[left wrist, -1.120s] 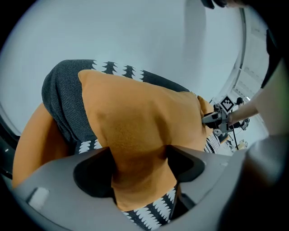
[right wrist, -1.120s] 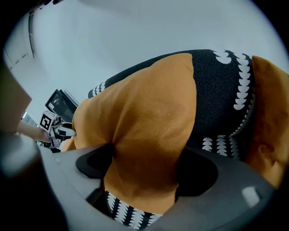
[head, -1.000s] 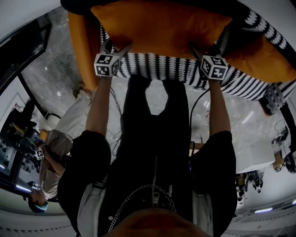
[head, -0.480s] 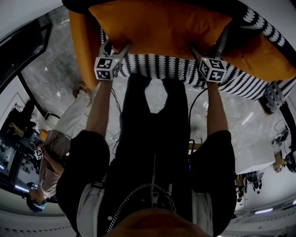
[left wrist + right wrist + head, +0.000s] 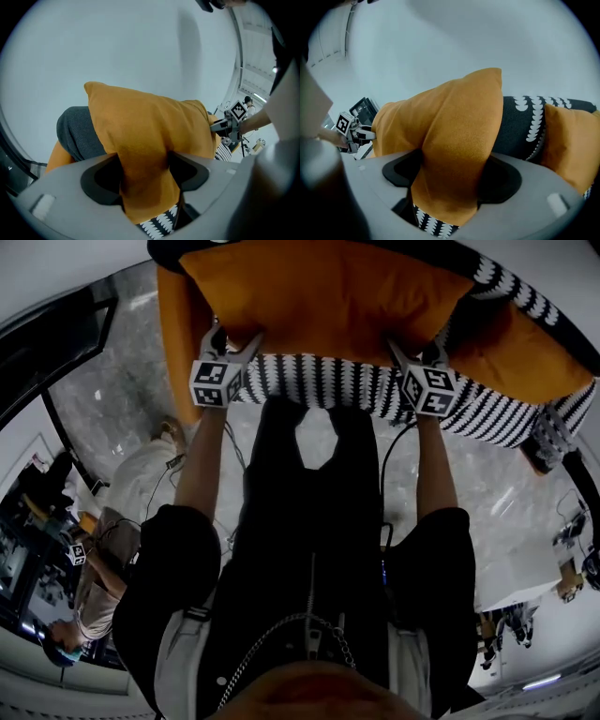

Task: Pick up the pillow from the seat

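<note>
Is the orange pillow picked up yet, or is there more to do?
Done: the left gripper and the right gripper each pinch the lower edge of the orange pillow. In hand: the lift. The pillow stands up, but I cannot tell if it is clear of the patterned seat. Left: raising it well away from the seat.

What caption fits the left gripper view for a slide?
Left gripper clamped on the orange pillow's edge; right gripper at its far end.

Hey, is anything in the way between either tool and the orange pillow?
Nothing visible. The left tool and the right tool are each clamped on the orange pillow's near edge, pads pressing its fabric.
</note>
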`<state>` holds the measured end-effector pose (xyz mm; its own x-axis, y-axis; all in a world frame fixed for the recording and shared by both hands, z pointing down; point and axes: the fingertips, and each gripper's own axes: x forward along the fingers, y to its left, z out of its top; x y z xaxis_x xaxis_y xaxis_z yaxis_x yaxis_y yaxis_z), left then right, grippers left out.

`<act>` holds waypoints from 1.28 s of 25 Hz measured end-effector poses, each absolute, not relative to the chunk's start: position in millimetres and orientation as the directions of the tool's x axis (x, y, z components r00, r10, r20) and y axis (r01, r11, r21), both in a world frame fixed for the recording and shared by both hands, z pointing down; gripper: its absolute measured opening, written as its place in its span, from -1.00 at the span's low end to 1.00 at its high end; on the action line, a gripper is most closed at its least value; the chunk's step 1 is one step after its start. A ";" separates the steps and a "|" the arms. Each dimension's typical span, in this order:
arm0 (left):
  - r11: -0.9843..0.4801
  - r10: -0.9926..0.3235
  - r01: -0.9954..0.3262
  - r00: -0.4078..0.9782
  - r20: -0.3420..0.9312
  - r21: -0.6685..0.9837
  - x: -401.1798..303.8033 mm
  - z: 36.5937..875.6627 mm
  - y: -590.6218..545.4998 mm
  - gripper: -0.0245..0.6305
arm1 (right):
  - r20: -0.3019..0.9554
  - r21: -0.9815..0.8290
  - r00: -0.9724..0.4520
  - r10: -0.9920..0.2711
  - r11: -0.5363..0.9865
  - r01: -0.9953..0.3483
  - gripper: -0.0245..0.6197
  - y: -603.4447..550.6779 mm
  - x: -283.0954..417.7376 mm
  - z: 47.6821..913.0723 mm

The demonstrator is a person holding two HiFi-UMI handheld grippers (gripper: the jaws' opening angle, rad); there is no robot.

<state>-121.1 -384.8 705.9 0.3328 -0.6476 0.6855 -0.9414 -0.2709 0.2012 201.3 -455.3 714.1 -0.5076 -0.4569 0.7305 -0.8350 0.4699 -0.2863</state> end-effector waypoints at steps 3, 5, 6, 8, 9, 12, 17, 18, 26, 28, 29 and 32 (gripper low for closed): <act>-0.284 -0.661 -0.938 0.342 0.668 0.199 -117.0 688.2 -387.7 0.02 | 0.720 -0.282 -0.505 -0.475 0.464 -0.840 0.29 -453.8 206.0 697.1; -0.291 -0.673 -0.937 0.343 0.656 0.192 -115.4 676.8 -392.2 0.02 | 0.710 -0.279 -0.504 -0.492 0.461 -0.843 0.29 -454.8 207.8 687.0; -0.293 -0.677 -0.937 0.342 0.652 0.187 -114.6 671.3 -394.7 0.02 | 0.704 -0.277 -0.503 -0.501 0.459 -0.844 0.29 -455.6 208.8 682.0; -0.299 -0.680 -0.937 0.341 0.649 0.180 -113.2 660.3 -398.3 0.02 | 0.696 -0.276 -0.502 -0.513 0.454 -0.847 0.29 -456.7 210.5 672.0; -0.302 -0.679 -0.937 0.342 0.649 0.178 -113.0 654.6 -399.5 0.02 | 0.693 -0.276 -0.502 -0.517 0.453 -0.848 0.29 -457.2 210.9 666.7; -0.307 -0.679 -0.935 0.345 0.649 0.176 -113.4 637.7 -404.4 0.02 | 0.682 -0.273 -0.503 -0.530 0.454 -0.848 0.29 -461.5 211.2 649.6; -0.312 -0.693 -0.935 0.345 0.633 0.168 -105.8 609.8 -410.9 0.02 | 0.667 -0.266 -0.502 -0.551 0.453 -0.851 0.29 -466.5 218.9 622.7; -0.314 -0.697 -0.935 0.346 0.628 0.168 -104.5 602.3 -412.0 0.02 | 0.662 -0.261 -0.501 -0.557 0.455 -0.851 0.29 -467.5 220.3 614.9; -0.324 -0.739 -0.934 0.349 0.576 0.149 -103.8 540.8 -410.6 0.02 | 0.615 -0.229 -0.498 -0.611 0.466 -0.854 0.29 -465.1 220.4 551.1; -0.326 -0.743 -0.934 0.349 0.571 0.146 -100.1 526.9 -407.6 0.02 | 0.611 -0.233 -0.496 -0.618 0.458 -0.858 0.29 -459.7 224.0 539.0; -0.326 -0.745 -0.934 0.349 0.569 0.147 -98.4 520.6 -405.4 0.02 | 0.610 -0.238 -0.495 -0.618 0.453 -0.859 0.29 -456.6 225.6 534.5; -0.332 -0.763 -0.933 0.351 0.542 0.137 -96.7 497.4 -411.7 0.01 | 0.590 -0.242 -0.500 -0.635 0.452 -0.859 0.29 -462.2 226.5 516.2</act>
<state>-96.7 -411.7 497.4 0.3513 -0.7633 0.5421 -0.9332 -0.3319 0.1374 226.5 -462.2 516.2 -0.4997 -0.6346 0.5896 -0.8588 0.4515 -0.2419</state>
